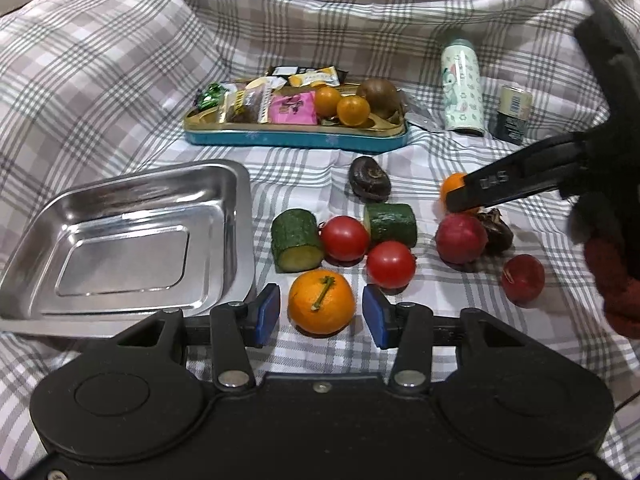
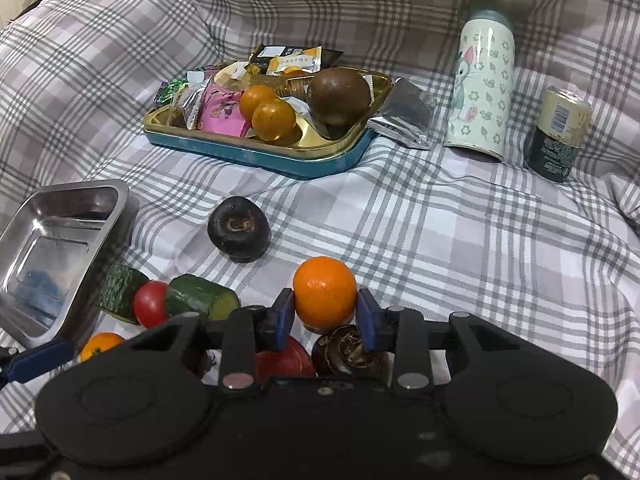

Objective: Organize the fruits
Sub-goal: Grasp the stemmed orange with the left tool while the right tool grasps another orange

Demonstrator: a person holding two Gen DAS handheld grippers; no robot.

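Left of the produce sits my steel tray [image 1: 132, 240]. My left gripper [image 1: 320, 312] stands released around a stemmed orange [image 1: 321, 301]. Only this view shows two red radishes [image 1: 460, 239], I think; also two tomatoes [image 1: 345, 238] and two cucumber pieces [image 1: 297, 246]. Right of them, my right gripper [image 2: 325, 312] clenches a smooth orange tangerine [image 2: 325, 294].

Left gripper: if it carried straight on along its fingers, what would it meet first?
Most likely the orange with the green stem, lying on the cloth between the open fingers of the left gripper. Neither pad touches it. Depth is uncertain through the fisheye.
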